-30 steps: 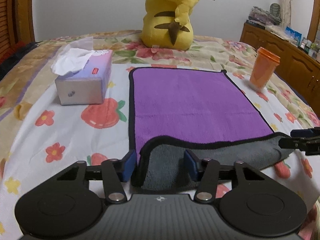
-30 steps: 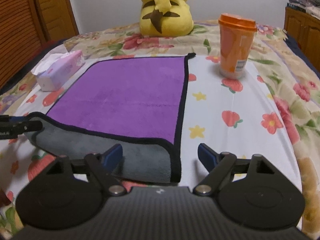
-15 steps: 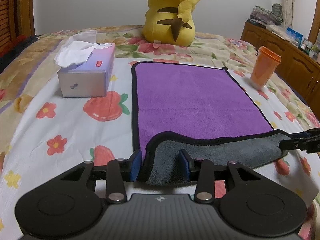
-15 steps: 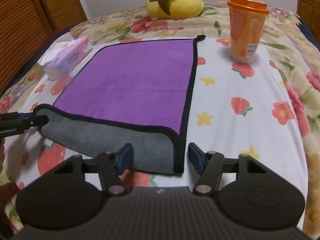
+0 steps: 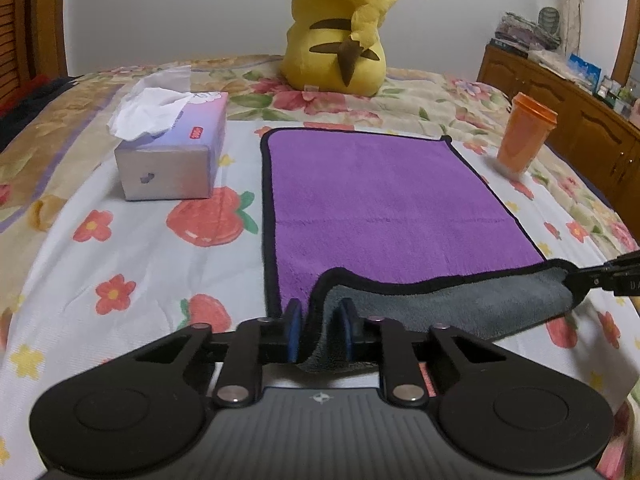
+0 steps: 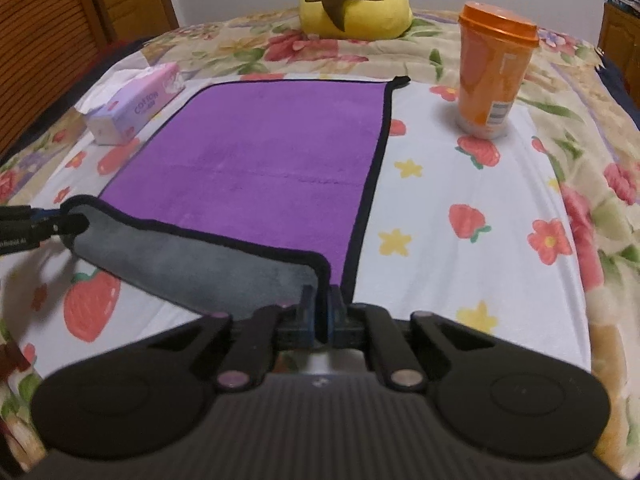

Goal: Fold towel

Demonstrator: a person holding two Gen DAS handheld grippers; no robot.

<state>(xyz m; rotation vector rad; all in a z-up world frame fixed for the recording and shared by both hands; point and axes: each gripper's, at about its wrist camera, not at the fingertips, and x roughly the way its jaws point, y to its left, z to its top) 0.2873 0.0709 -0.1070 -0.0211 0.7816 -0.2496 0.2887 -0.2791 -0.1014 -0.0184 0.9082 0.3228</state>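
A purple towel [image 5: 380, 200] with a black border and grey underside lies flat on the bed; it also shows in the right wrist view [image 6: 260, 160]. Its near edge is turned up, grey side showing. My left gripper [image 5: 319, 334] is shut on the near left corner. My right gripper [image 6: 320, 312] is shut on the near right corner. Each gripper appears at the edge of the other's view, the right gripper [image 5: 608, 278] and the left gripper [image 6: 36, 224], both pinching the lifted edge.
A tissue box [image 5: 172, 160] stands left of the towel. An orange cup [image 6: 492, 68] stands to its right. A yellow plush toy [image 5: 340, 28] sits at the far end of the floral bedspread [image 5: 120, 260]. A wooden cabinet [image 5: 580, 120] lines the right wall.
Both grippers went from open around the near corners to shut on them. The near edge has lifted and curled over slightly.
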